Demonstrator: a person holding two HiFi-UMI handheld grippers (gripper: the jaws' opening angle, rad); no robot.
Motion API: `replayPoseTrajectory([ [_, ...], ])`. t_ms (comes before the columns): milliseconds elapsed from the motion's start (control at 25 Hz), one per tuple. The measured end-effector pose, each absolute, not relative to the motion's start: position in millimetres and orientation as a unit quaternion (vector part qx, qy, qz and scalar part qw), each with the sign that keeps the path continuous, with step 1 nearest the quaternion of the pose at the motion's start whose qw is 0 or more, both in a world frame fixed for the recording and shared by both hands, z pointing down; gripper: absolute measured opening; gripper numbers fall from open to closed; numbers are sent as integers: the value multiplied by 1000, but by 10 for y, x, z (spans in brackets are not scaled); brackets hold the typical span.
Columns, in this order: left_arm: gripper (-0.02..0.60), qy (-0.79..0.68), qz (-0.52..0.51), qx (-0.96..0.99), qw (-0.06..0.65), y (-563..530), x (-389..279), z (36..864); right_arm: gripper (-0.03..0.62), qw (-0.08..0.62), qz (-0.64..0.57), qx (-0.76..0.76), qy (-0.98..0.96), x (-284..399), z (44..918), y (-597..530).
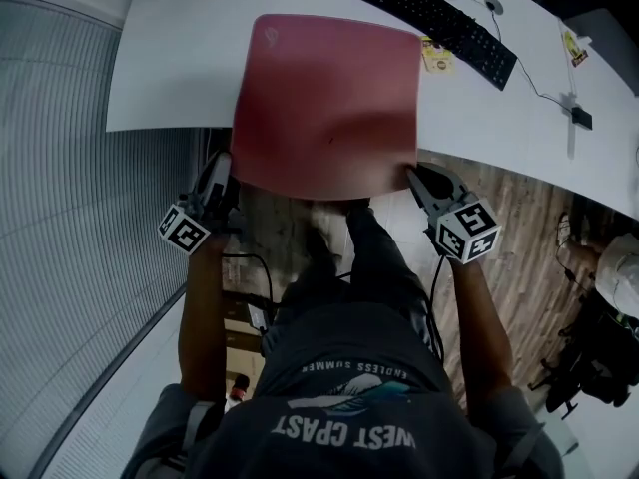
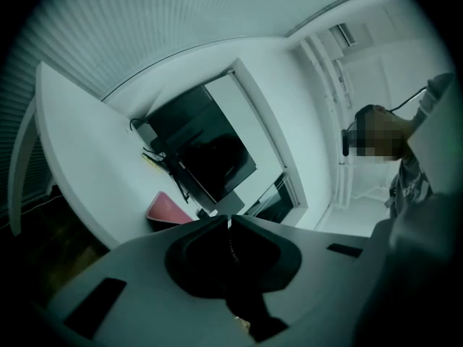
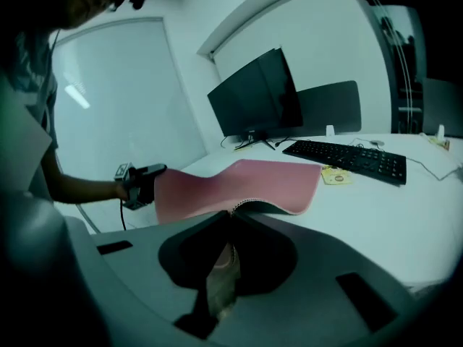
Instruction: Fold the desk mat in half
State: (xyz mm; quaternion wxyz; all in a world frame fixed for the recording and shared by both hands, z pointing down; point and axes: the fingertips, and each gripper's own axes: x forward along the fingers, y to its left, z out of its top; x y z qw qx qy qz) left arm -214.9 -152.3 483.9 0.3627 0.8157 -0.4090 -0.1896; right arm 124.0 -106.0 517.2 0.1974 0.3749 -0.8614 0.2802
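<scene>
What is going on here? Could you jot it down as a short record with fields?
mat: red, far part flat on the white desk, near edge lifted off it
left tongs: shut on the mat's near left corner
right tongs: shut on the mat's near right corner
keyboard: black, by the mat's far right corner
fold: not yet made

All 3 views are dim, teal-tinted. The white desk [image 1: 170, 68] is brightest; around it both gripper views curve, soften and darken to black corners.
</scene>
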Motion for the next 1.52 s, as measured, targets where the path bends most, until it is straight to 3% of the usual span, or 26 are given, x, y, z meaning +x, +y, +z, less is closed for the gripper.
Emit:
replayPoseTrajectory([
  [160,31,-406,-219,818,344,-1820,-2127,4561,44,123,337,387,-849,1355,5003,-1359],
  [480,31,-423,-235,819,309,-2532,-2109,4300,48,49,387,385,-837,1443,4869,-2084],
  [1000,34,-497,-281,748,338,-3497,-2204,4595,55,-59,549,382,-741,1605,5282,-2930],
  [1240,44,-516,-267,728,363,-3801,-2148,5020,64,-66,593,388,-703,1629,5614,-3187],
  [1520,57,-533,-156,766,324,-3949,-1980,5235,106,-49,590,418,-689,1600,5866,-3390],
])
